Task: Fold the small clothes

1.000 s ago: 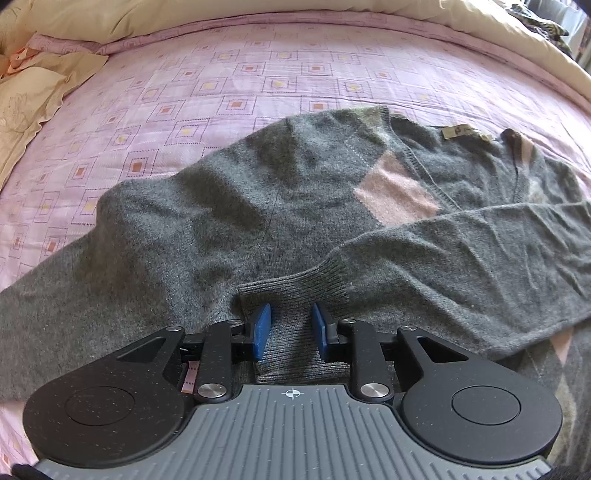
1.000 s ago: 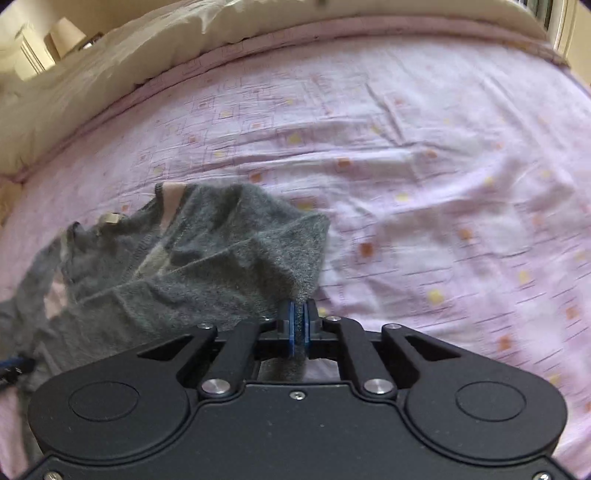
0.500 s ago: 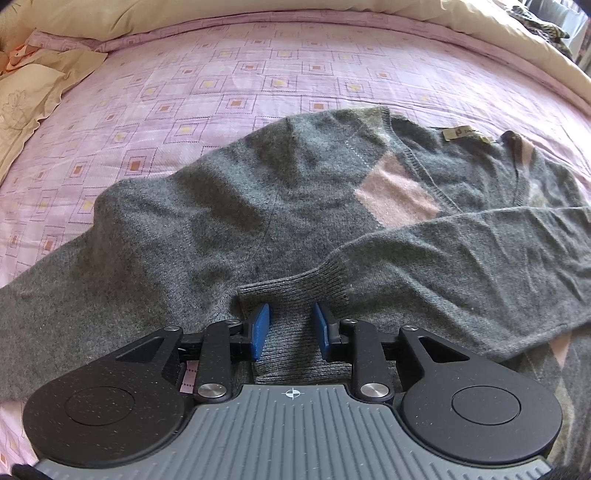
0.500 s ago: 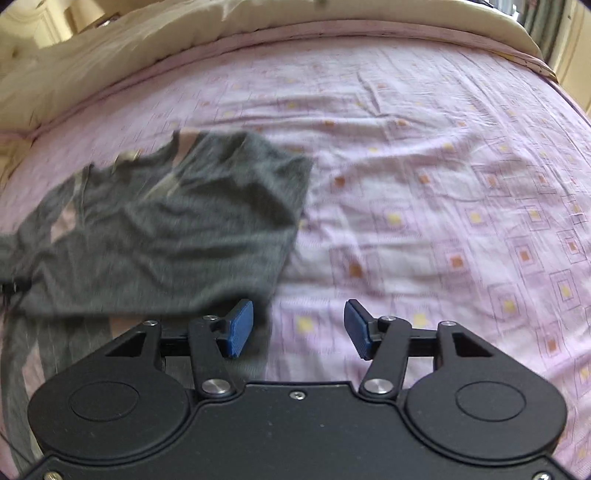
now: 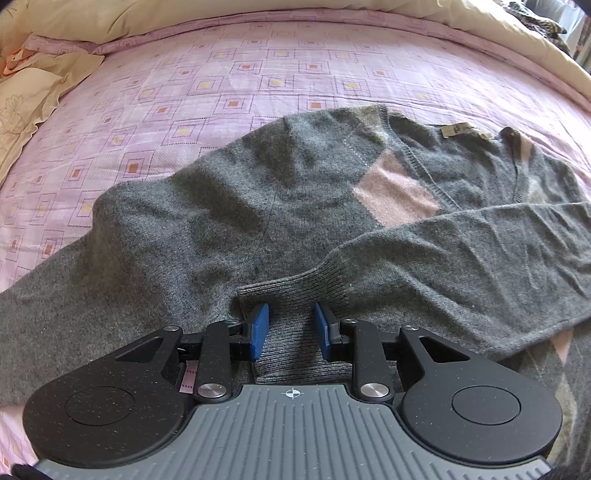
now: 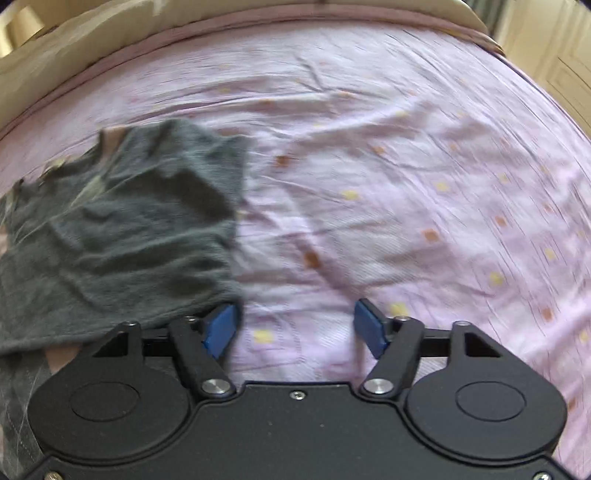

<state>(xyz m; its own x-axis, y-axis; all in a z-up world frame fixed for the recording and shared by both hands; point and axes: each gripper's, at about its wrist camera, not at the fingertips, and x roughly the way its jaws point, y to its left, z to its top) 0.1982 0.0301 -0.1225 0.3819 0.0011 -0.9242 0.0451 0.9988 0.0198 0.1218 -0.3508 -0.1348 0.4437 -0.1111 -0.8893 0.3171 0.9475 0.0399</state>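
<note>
The right gripper point(image 6: 293, 326), pinched on the grey knitted sweater point(image 5: 229, 221) a second ago, now gapes empty over the pink patterned bed point(image 6: 406, 184). The sleeve point(image 5: 461, 254) lies folded across the body; the left gripper point(image 5: 290, 326) stays spread around its ribbed cuff point(image 5: 291, 295).

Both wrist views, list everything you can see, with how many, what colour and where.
Sweater: one, grey with pink diamond patches, spread on the bed, one sleeve folded across its body.
Neck label: one, brownish, inside the sweater's collar.
Bedsheet: one, lilac with small orange and yellow squares, under the sweater.
Pillow: one, cream, far left of the bed.
Bed border: cream, along the far edge.
Left gripper: black with blue pads, open over the ribbed cuff.
Right gripper: black with blue pads, open wide, over bare sheet beside the sweater's folded edge.
</note>
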